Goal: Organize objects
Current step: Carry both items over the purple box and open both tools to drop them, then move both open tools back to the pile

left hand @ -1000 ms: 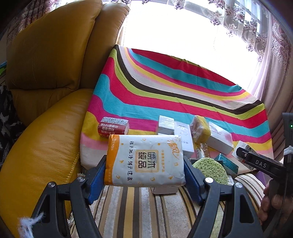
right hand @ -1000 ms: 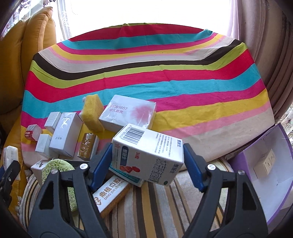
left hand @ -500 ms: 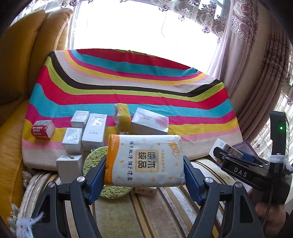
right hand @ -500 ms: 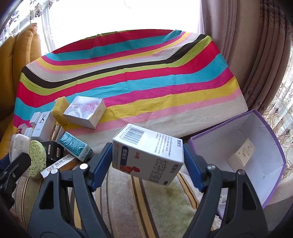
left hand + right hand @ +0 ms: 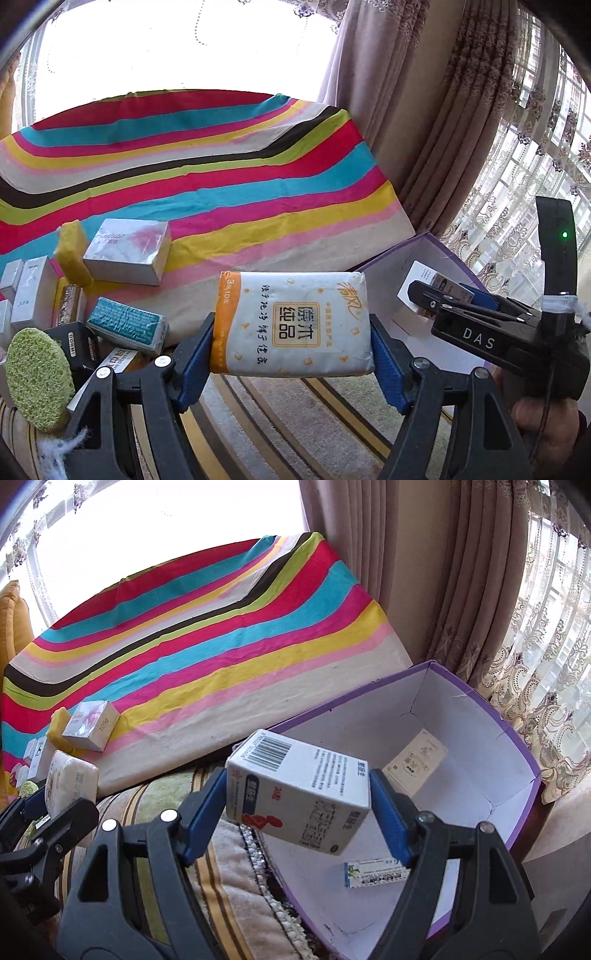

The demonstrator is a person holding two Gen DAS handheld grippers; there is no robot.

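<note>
My left gripper (image 5: 291,354) is shut on a white and orange tissue pack (image 5: 291,325), held in the air over the striped rug. My right gripper (image 5: 297,812) is shut on a white medicine box (image 5: 299,794) with a barcode, held tilted over the near rim of a purple box (image 5: 517,753) with a white inside. A cream card (image 5: 415,762) and a small flat carton (image 5: 376,874) lie inside the purple box. The left wrist view shows the right gripper (image 5: 439,299) off to the right over that purple box (image 5: 391,266). The tissue pack (image 5: 70,781) shows at the left of the right wrist view.
Several small boxes sit on the striped cloth (image 5: 221,177) at left: a silver box (image 5: 127,251), a yellow sponge (image 5: 72,253), a teal pack (image 5: 127,328), and a green round sponge (image 5: 37,376). Curtains (image 5: 461,590) hang at right. A striped rug (image 5: 295,424) lies below.
Both grippers have swung right with their loads. The purple box now lies directly under the right gripper, and the pile of small boxes has slid to the left edge.
</note>
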